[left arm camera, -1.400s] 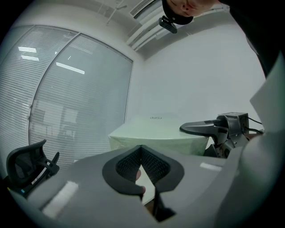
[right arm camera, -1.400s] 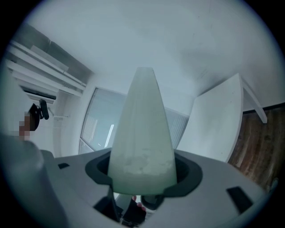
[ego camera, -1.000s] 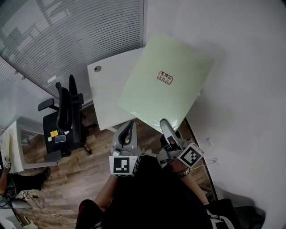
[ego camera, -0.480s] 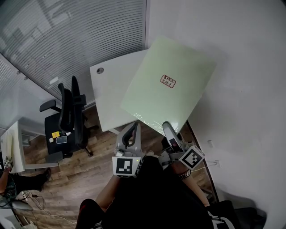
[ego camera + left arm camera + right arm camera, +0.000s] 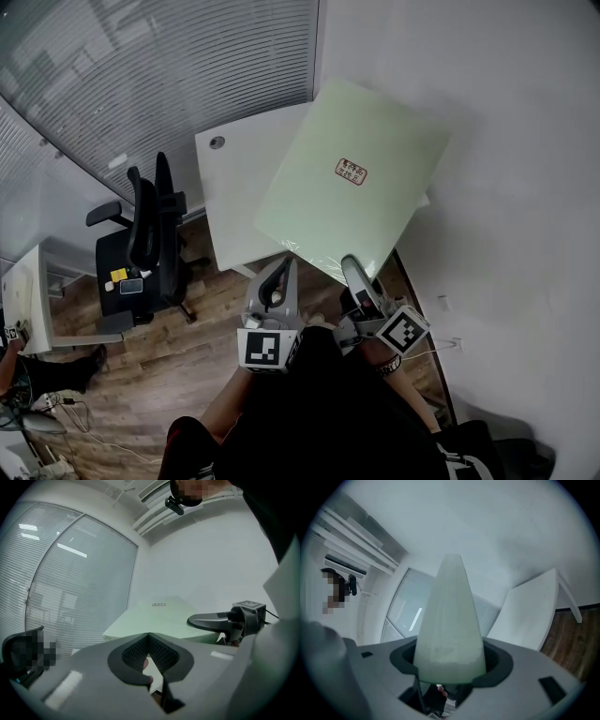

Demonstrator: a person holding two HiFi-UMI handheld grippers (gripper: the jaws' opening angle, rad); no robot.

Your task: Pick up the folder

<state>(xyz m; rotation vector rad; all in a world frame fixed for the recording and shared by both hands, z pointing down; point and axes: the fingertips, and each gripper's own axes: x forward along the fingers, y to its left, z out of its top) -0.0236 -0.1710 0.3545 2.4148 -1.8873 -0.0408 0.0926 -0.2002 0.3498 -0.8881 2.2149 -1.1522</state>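
here, a broad, thick pale green plastic folder point(image 5: 352, 178) lies flat over the white bench point(image 5: 230, 197), overhanging its near corner. the right claw point(image 5: 349, 265) clamps wide on the overhanging edge. the left claw point(image 5: 279, 269), just off the bench, is closed and empty. the folder seems light, stiff and slick, so grip deep on that edge.

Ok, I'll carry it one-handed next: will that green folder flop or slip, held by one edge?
Probably stiff: the folder looks flat though the right gripper clamps only its near edge. It fills the wide-set jaws, so it is likely thick, not weightless. Its face looks smooth, so it may slip.
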